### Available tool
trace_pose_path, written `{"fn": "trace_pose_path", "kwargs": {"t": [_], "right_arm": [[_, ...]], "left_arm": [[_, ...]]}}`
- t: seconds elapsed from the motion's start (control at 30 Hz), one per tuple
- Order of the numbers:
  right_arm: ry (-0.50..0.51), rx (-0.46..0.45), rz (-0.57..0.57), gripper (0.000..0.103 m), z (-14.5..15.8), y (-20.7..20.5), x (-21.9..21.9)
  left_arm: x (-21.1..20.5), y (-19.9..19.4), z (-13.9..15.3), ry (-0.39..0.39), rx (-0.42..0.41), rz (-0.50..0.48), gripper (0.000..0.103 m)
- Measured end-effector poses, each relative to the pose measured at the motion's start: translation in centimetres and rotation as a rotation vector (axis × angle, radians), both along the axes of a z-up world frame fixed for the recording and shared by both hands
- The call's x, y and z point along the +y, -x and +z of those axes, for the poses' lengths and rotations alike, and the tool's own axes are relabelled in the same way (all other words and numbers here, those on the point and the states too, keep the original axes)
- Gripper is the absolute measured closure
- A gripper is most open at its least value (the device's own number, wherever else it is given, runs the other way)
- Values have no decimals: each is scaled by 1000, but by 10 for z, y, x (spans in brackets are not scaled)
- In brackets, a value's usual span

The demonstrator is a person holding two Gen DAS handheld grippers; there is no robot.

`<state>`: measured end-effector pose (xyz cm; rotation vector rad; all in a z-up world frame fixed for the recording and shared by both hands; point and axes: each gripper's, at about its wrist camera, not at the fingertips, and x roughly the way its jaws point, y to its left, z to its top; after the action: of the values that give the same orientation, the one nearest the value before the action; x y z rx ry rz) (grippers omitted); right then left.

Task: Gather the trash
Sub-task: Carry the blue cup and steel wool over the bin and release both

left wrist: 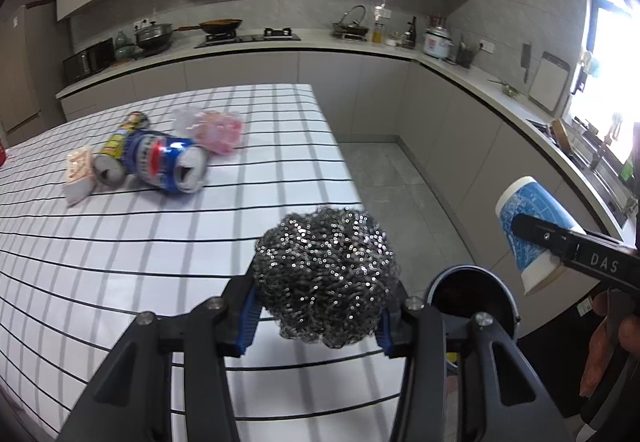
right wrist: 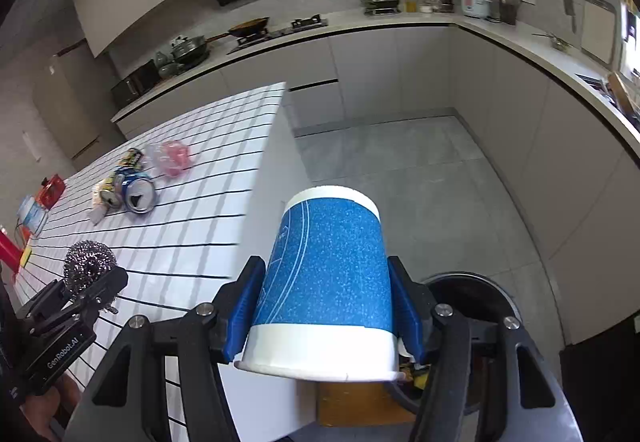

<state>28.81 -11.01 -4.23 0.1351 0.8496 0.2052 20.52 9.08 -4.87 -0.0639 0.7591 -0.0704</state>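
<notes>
Left fingers (left wrist: 320,306): clamped on scourer (left wrist: 326,274), above tabletop (left wrist: 120,262) edge.
Right fingers (right wrist: 324,306): clamped on upturned cup (right wrist: 326,282), bin (right wrist: 476,298) at 4 o'clock; both seemingly bin-bound.
Cans (left wrist: 160,162), wrappers (left wrist: 216,130): tabletop, 10 o'clock, uncollected.

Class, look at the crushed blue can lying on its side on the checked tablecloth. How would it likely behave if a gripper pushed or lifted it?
The blue can lies on its side, so it may roll, though its dents could make that uneven. It looks empty and crumpled, so probably light and easily squashed further.
</notes>
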Motion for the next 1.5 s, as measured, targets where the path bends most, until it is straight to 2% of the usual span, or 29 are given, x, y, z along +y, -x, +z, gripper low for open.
{"fn": "trace_pose_path", "kwargs": {"t": [0.27, 0.47, 0.67, 0.7, 0.77, 0.93, 1.27, 1.33, 1.4, 1.47, 1.5], "right_arm": [[19, 46, -42, 40, -27, 5, -83], [29, 122, -25, 40, -81, -6, -129], [4, 195, 14, 37, -134, -31, -156], [2, 205, 19, 35, -143, -36, -158], [27, 233, 24, 21, -159, -42, -162], [19, 219, -68, 21, -166, -38, -196], [33, 214, -159, 20, -162, -31, -254], [33, 216, -165, 20, -162, -28, -263], [49, 214, -177, 17, -161, -26, -270], [56, 209, -199, 5, -160, -25, -277], [56, 210, -212, 4, -159, -24, -280]], "left_arm": [[-90, -1, -16, 29, 19, -72, 56], [-147, -8, -40, 35, 52, -87, 56], [-173, -17, -73, 23, 91, -44, 56], [-176, -18, -77, 20, 96, -34, 56], [-182, -22, -90, 17, 115, -15, 56], [-197, -22, -118, 21, 162, 12, 56], [-256, -31, -164, 67, 247, -25, 55], [-265, -33, -163, 75, 225, -23, 47], [-274, -33, -157, 35, 203, 6, 15], [-275, -30, -143, 37, 156, 18, 6], [-276, -30, -138, 27, 150, 16, 6]]}}
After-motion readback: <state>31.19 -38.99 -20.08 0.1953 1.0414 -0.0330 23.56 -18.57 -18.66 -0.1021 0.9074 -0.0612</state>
